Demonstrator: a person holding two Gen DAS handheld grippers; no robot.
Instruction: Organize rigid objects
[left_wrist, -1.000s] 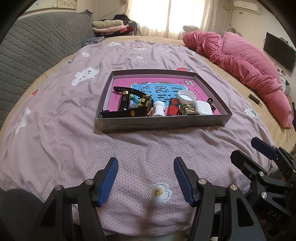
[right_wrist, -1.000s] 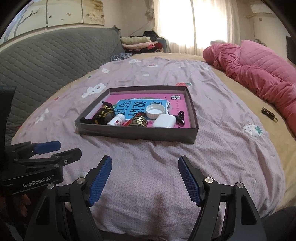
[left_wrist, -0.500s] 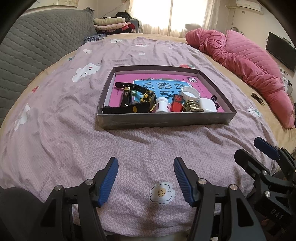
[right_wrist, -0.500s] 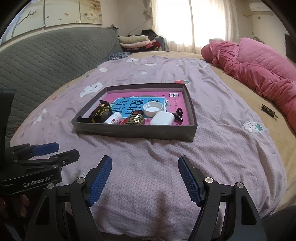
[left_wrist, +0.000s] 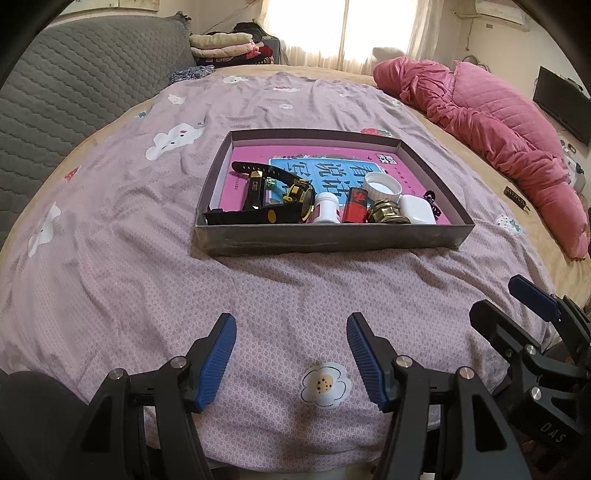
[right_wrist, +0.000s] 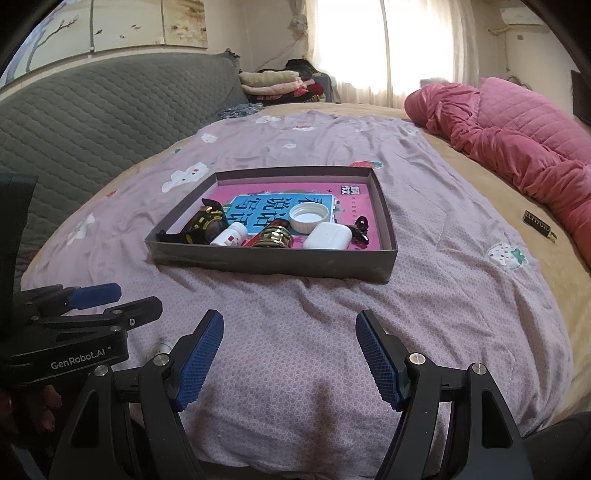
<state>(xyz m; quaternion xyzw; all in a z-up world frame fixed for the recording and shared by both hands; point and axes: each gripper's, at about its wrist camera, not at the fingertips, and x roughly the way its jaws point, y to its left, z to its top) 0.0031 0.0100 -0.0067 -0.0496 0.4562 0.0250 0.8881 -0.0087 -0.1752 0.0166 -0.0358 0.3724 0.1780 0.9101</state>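
Rigid objects sit gathered in one shallow grey box (left_wrist: 332, 242) on the lilac bedspread (left_wrist: 110, 280), most of them crowded along its near wall. Counted there: one black and yellow wristwatch (left_wrist: 291, 201) with its strap running to the left corner, one small black bar (left_wrist: 255, 192) leaning by the strap, one white pill bottle (left_wrist: 327, 212), one red lighter (left_wrist: 356, 206), one brass ornament (left_wrist: 386, 216), one white earbud case (left_wrist: 417, 214), one white screw cap (left_wrist: 382, 186) lying open side up, and one dark hair clip (left_wrist: 432, 203) at the right end. One pink book with a blue panel (left_wrist: 332, 170) lines the floor of the box under them all.

Both grippers hover above the near part of the bedspread, well apart from the box. The left gripper (left_wrist: 291, 356) has its blue pads spread with nothing between them, and the right gripper (right_wrist: 290, 356) likewise stands wide and empty. Each shows at the edge of the other's view.

Further out, one pink quilted duvet (left_wrist: 498, 122) is heaped along the right side, one small dark object (right_wrist: 537, 221) lies on the tan sheet near it, and one grey quilted headboard (right_wrist: 110, 110) rises on the left. One stack of folded clothes (right_wrist: 280, 83) sits below the bright window. Only bare bedspread lies between the grippers and the box.
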